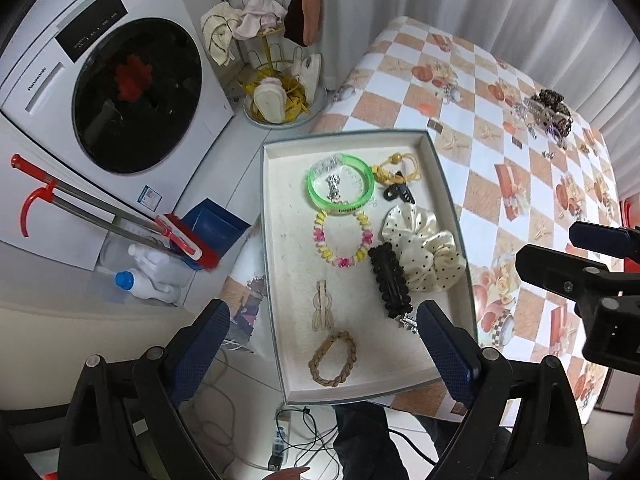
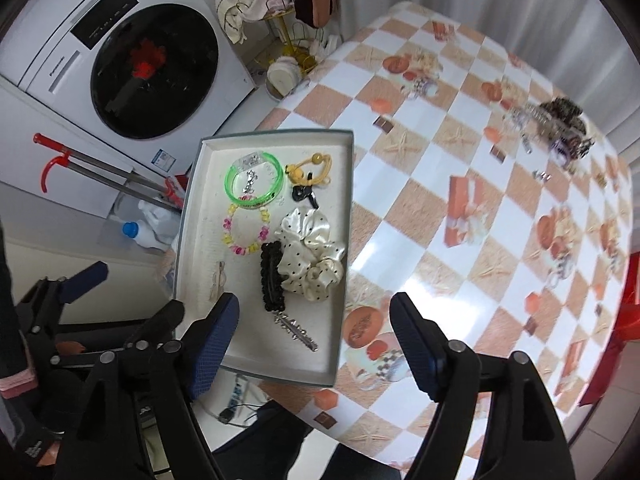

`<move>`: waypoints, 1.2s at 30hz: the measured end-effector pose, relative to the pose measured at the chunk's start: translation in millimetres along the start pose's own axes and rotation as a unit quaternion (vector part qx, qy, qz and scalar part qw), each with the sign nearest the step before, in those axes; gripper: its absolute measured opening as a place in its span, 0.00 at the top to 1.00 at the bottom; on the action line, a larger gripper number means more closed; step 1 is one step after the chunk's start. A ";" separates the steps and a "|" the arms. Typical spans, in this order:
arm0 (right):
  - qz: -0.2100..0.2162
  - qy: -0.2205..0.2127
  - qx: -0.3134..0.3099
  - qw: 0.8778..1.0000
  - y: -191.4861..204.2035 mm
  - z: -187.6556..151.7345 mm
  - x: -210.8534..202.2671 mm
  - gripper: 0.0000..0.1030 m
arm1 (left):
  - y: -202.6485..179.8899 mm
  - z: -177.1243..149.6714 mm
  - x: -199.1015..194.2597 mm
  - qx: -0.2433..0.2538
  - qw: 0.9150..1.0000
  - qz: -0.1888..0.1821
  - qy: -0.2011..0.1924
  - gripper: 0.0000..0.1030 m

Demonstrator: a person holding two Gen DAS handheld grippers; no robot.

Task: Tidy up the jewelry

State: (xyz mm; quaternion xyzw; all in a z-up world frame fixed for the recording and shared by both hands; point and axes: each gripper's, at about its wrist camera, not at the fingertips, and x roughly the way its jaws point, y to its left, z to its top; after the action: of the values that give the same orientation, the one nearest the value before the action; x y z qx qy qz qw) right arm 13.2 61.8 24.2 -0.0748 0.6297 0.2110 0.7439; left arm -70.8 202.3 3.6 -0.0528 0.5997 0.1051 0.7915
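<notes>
A shallow white tray (image 1: 444,184) sits at the left edge of the checkered table (image 1: 500,80). In it lie a green bangle (image 1: 342,184), a pastel bead bracelet (image 1: 344,240), a dotted cream scrunchie (image 1: 424,252), a black scalloped clip (image 1: 390,284), a beige clip (image 1: 322,310) and a braided tan bracelet (image 1: 332,358). My left gripper (image 1: 324,306) hangs open above the tray's near end, holding nothing. My right gripper (image 2: 315,300) is open and empty above the tray's near right corner, over a silver clip (image 2: 296,330). A pile of loose hair accessories (image 2: 560,128) lies far right on the table.
A white washing machine (image 1: 120,92) stands left of the table, with a gold rack of slippers (image 1: 276,80) beside it. A red broom (image 1: 120,216), blue dustpan (image 1: 216,224) and bottles are on the floor. A power strip (image 1: 280,436) with cables lies below the tray.
</notes>
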 end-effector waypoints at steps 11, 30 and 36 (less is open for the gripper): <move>-0.015 -0.034 -0.019 0.999 10.9 2.4 -27.4 0.00 | 3.1 2.0 -27.9 -0.006 1.000 -0.006 -0.011 0.05; -0.026 -0.034 -0.016 0.999 12.6 -1.7 -36.1 0.00 | 4.0 -4.6 -36.1 -0.014 1.000 -0.003 -0.011 0.05; -0.026 -0.034 -0.015 0.999 12.9 -2.7 -36.4 0.00 | 4.7 -5.6 -37.4 -0.014 1.000 -0.002 -0.011 0.05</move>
State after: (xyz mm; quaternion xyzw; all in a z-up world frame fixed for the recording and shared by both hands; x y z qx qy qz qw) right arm 1.2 64.3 60.9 -0.0953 0.5990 0.2037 0.7686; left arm -86.8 201.8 38.1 -0.0639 0.5894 0.1121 0.7975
